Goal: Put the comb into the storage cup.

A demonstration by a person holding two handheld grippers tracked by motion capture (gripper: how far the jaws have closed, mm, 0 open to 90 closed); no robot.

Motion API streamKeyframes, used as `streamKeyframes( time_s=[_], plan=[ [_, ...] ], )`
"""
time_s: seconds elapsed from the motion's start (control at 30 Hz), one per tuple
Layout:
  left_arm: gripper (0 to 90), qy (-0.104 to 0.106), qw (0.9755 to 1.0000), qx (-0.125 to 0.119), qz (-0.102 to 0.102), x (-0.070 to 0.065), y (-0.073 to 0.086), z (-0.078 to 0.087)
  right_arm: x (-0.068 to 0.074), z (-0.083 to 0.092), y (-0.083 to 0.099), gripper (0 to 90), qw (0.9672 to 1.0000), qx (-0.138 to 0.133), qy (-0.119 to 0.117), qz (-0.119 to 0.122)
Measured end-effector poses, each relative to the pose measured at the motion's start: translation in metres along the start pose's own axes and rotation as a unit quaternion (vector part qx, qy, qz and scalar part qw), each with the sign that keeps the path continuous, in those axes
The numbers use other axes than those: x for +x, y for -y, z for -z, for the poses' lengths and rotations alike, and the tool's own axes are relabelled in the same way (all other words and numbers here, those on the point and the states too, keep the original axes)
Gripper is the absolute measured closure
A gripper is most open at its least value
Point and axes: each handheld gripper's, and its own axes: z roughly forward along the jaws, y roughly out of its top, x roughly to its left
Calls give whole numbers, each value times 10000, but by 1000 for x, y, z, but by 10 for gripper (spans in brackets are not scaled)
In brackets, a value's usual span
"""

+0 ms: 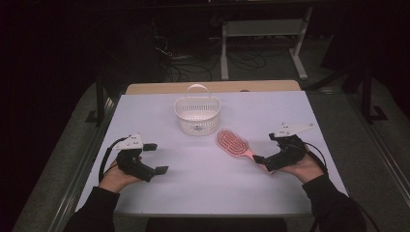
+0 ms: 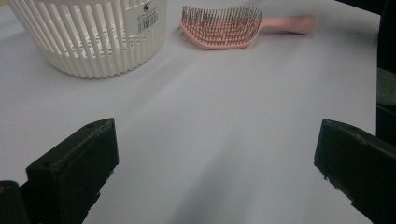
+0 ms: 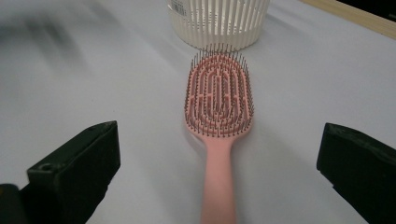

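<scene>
Pink hairbrush [image 1: 234,143] lies flat on the white table [image 1: 203,183], bristles up, right of centre, just near and right of the white slatted basket [image 1: 197,115] but not touching it. Head points far-left toward the basket, handle runs near-right toward the right gripper [image 1: 263,155]. Right gripper jaws are spread wide; in the right gripper view the brush handle [image 3: 218,186] runs straight up the middle between them, nothing pinched yet. Left gripper [image 1: 153,157] sits at the near-left of the table, well apart from the brush, jaws also spread and holding nothing; its view has the basket [image 2: 93,37] and the brush [image 2: 219,28] at the far end. Handling guess: light plastic brush, rigid body and handle, smooth surface so possibly a bit slippery under hard jaws. Bristles look flexible and springy, bad place to clamp: they'd bend and the grip would roll. Best hold is across the handle's sides, close to the neck where it meets the head, so the head weight doesn't swing it. The handle is narrow and lies flat on the table, so jaws need to come down low on either side and close square, otherwise it may skid or twist out. The basket looks light too and could shift if bumped.
</scene>
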Motion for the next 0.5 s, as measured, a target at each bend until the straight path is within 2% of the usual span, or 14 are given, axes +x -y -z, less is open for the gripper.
streamKeyframes(
  time_s=[0.5],
  plan=[
    [0, -29, 10000, 17, 12, 1, 1, 1, -7, -10, -15, 0, 10000, -10, 44, 34]
  ],
)
